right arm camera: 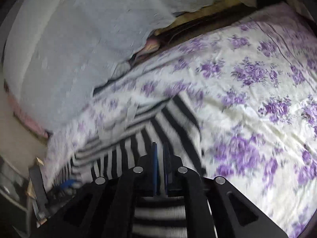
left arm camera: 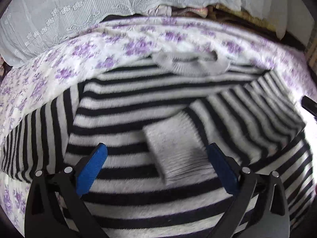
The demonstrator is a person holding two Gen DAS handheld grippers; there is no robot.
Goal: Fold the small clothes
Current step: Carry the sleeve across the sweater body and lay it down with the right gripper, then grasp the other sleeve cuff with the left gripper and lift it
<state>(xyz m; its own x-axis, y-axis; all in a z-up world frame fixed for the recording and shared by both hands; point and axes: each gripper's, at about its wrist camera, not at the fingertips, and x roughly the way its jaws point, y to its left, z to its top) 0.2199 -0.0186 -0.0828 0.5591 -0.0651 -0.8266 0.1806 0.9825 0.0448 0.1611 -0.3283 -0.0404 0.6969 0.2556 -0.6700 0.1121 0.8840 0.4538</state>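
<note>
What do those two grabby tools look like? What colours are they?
Both look alike. The left tool has two flat fingers with bright blue ribbed pads, on black arms shaped like struts with cut-out holes and round silver bolts. The right tool has the same black frame, silver bolts and blue pads. No cables, markings or sleeves show.

A white bedsheet [left arm camera: 138,43] with purple flowers fills the middle of both views. Pale lace cloth [left arm camera: 79,10] drapes across the upper left. Behind it, at the top, lies what may be a pile of folded fabrics [left arm camera: 198,10], blurred.
</note>
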